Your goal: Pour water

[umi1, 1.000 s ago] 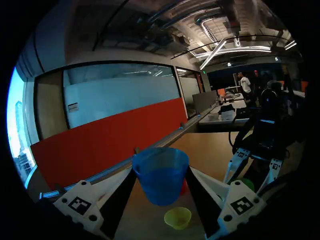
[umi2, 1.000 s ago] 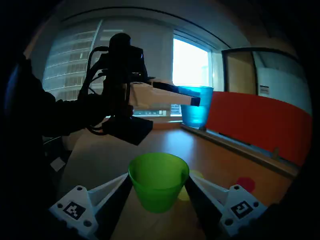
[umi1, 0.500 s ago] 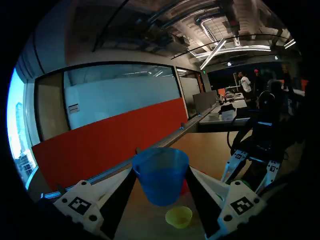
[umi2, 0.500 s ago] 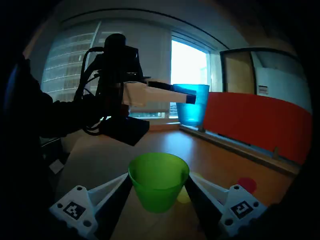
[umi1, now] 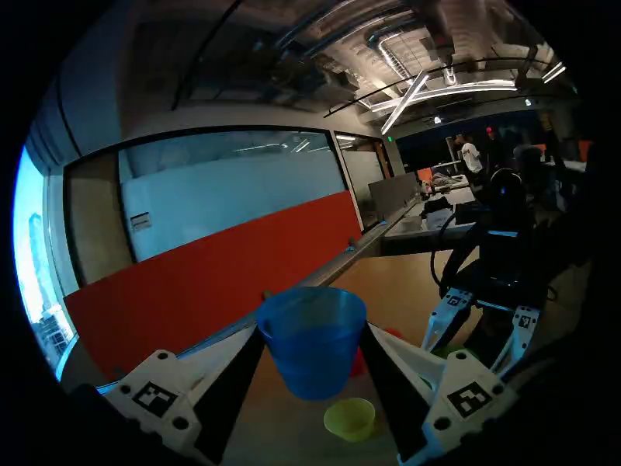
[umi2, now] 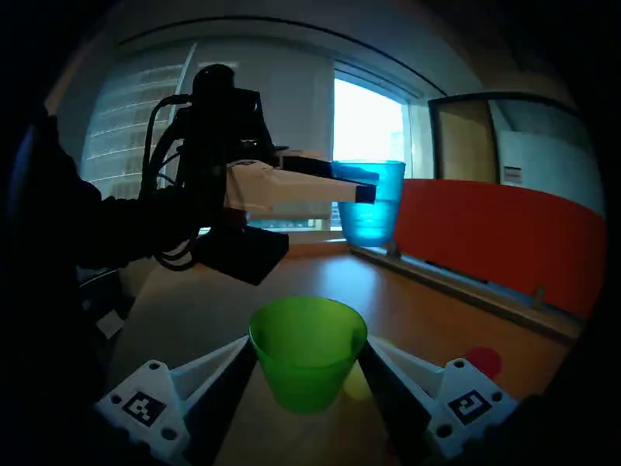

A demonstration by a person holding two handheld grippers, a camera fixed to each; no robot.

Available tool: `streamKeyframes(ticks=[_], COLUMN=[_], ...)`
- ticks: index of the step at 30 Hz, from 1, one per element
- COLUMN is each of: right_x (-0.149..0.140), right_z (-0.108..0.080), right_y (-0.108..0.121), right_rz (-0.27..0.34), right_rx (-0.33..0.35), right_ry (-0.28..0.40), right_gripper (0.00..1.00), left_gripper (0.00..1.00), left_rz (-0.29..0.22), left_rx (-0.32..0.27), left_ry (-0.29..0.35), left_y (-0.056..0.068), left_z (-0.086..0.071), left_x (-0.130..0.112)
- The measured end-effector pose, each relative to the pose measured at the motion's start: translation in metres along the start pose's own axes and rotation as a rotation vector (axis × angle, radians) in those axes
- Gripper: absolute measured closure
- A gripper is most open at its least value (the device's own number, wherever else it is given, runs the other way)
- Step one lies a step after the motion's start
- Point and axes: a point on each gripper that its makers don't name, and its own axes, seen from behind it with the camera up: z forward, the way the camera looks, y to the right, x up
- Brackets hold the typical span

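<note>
Two cups, one per claw: your left claw point(umi1: 312, 332) is clamped on the upright blue cup point(umi1: 312, 353), part-filled with water, raised above the bench point(umi1: 392, 291) near a small yellow cup point(umi1: 349, 418). Your right claw point(umi2: 308, 346) grips the green cup point(umi2: 308, 365), upright, lower than the blue one.

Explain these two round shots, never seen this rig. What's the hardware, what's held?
No robot: a person holds a pair of hand-held tongs in each hand, and each pair carries a fisheye camera looking along its fingers. The left gripper view shows the left tongs shut on a blue cup, apparently part-filled with water. The right gripper view shows the right tongs shut on a green cup. On the wooden table stands a small yellow cup.
</note>
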Motion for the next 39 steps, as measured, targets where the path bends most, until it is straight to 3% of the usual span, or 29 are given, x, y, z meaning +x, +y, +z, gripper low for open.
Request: streamKeyframes(ticks=[26, 32, 39], right_x=[0.000, 0.000, 0.003], right_z=[0.002, 0.001, 0.001], right_y=[0.000, 0.000, -0.002], right_rz=[0.004, -0.003, -0.007], right_rx=[0.001, 0.000, 0.005], right_ry=[0.002, -0.002, -0.003], right_gripper=[0.10, 0.10, 0.10], left_gripper=[0.16, 0.16, 0.16], left_rz=[0.145, 0.203, 0.210], left_rx=[-0.008, -0.004, -0.007], left_ry=[0.075, 0.066, 0.077], left_y=[0.019, 0.022, 0.025], left_z=[-0.017, -0.019, -0.021], left_x=[0.021, 0.019, 0.022])
